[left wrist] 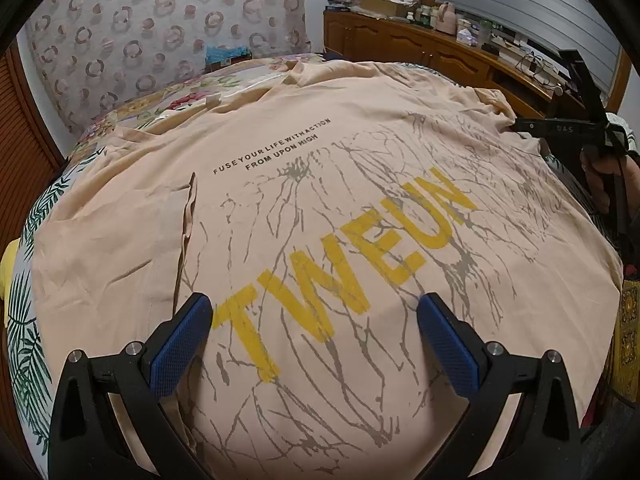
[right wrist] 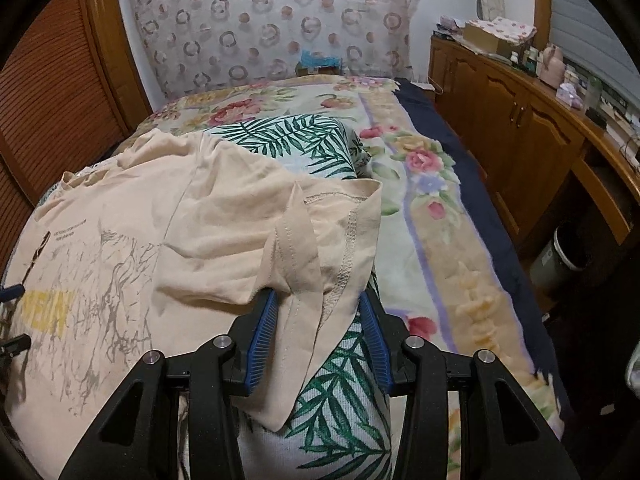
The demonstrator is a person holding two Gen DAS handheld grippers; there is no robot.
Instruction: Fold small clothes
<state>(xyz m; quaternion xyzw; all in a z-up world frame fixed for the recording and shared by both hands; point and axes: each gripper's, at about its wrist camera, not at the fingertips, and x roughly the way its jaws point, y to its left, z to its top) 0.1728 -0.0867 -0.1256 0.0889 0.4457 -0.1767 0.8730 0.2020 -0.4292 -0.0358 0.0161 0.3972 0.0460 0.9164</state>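
Observation:
A peach T-shirt point(left wrist: 320, 208) with yellow "TWEUN" lettering and grey crack print lies spread on the bed. My left gripper point(left wrist: 314, 312) is open just above the print, holding nothing. In the right wrist view the shirt point(right wrist: 120, 248) lies at the left, and its sleeve point(right wrist: 312, 248) is lifted and folded over. My right gripper point(right wrist: 318, 312) has the sleeve hem between its blue pads point(right wrist: 262, 332); the jaws stand partly apart around the bunched cloth. The right gripper also shows in the left wrist view point(left wrist: 568, 128) at the shirt's far right edge.
The bed has a floral blanket point(right wrist: 420, 168) and a palm-leaf sheet point(right wrist: 344, 408). A patterned headboard point(right wrist: 272, 20) stands behind. A wooden cabinet point(right wrist: 520, 128) with clutter on top runs along the right. A bin point(right wrist: 560, 256) stands on the floor. A slatted wooden door point(right wrist: 52, 92) is at left.

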